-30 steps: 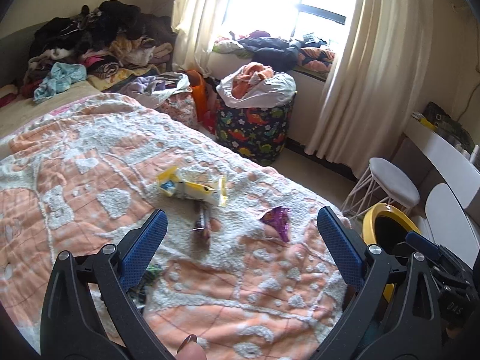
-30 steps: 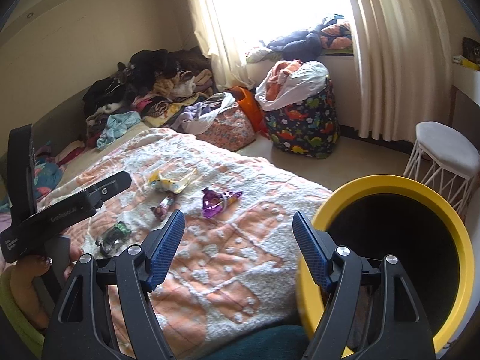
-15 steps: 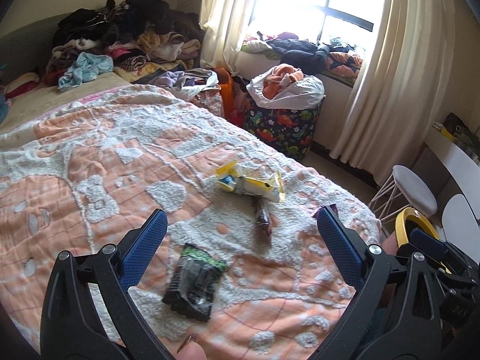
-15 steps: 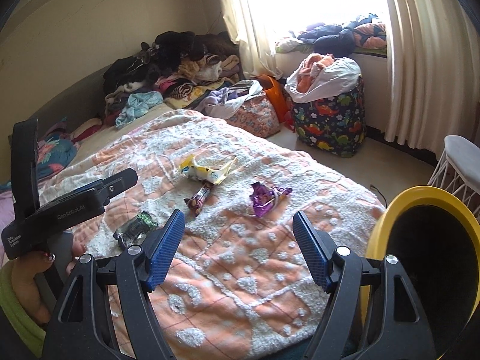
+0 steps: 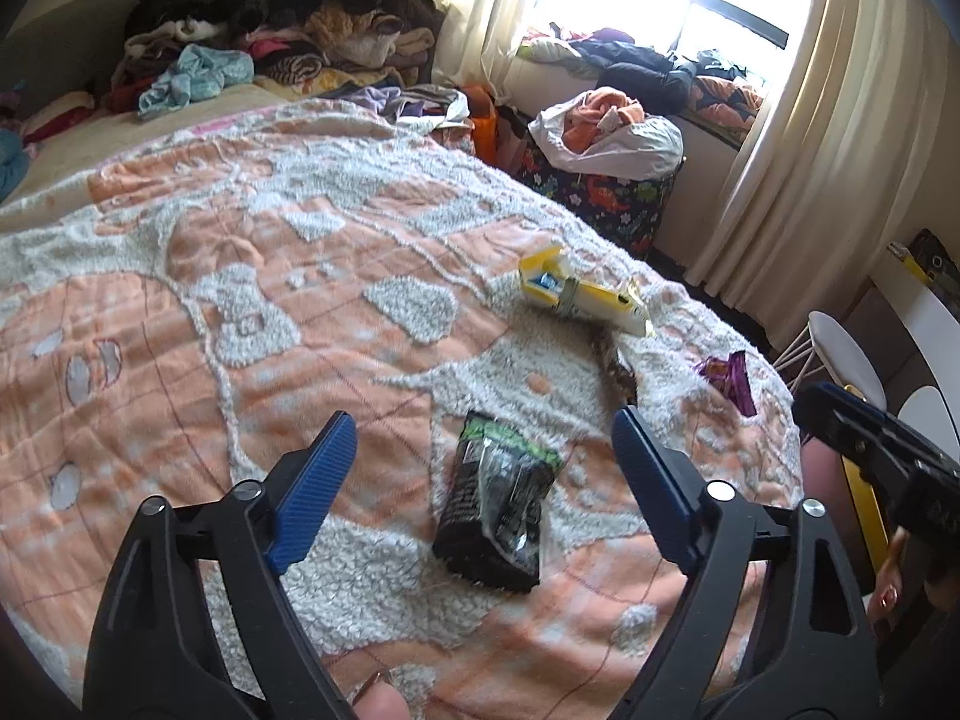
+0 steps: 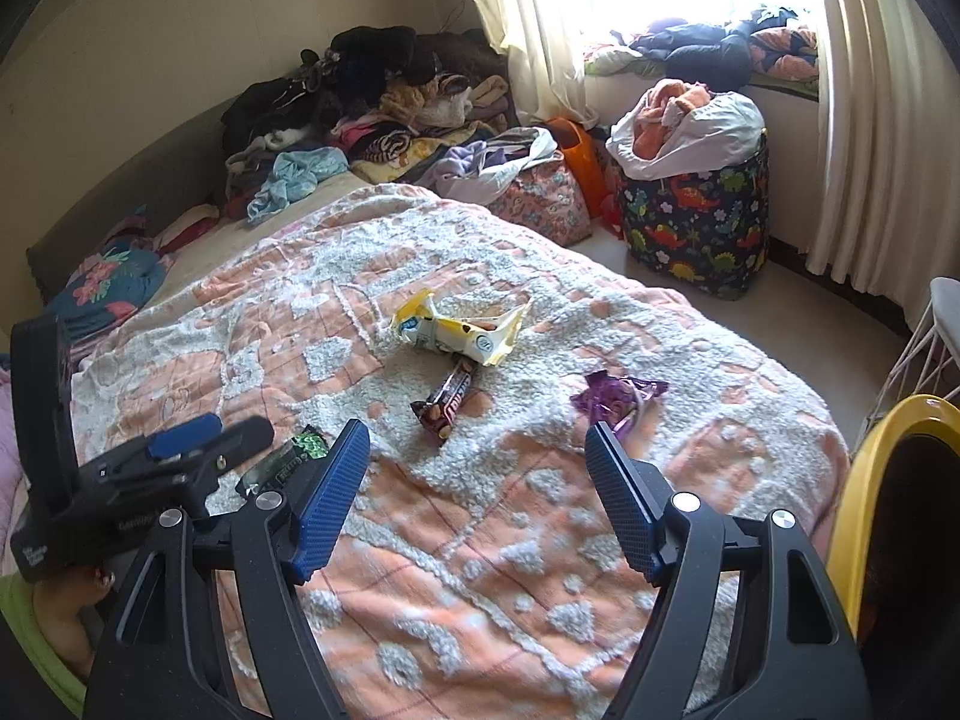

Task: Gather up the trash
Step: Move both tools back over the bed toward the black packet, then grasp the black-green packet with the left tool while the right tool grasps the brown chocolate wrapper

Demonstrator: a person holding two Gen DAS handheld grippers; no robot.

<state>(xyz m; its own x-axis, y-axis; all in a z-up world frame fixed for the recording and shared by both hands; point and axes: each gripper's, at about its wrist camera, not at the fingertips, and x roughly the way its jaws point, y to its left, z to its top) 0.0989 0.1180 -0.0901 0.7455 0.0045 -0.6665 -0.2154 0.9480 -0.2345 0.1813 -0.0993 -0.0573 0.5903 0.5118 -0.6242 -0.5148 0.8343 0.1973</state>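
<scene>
Moved: black wrapper [image 5: 498, 498] now sits between the left tool's [image 5: 480, 462] fingers, on the bed [image 5: 240, 312].
Left tool: closing, touching nothing.
Right tool [image 6: 477, 468]: apart, empty.
Right view only: yellow bin [image 6: 864, 492] rim clearly.

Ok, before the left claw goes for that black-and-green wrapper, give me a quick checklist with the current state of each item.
1. Black-and-green wrapper lies between the left claw fingers: ok.
2. Left claw pads touching the wrapper: not ok; jaws closing, not yet on it.
3. Wrapper clear of the other trash: ok, brown candy bar lies apart.
4. Right claw empty: ok.
5. Yellow bin beside the bed: ok.
6. Room inside the bin: cannot tell.
</scene>
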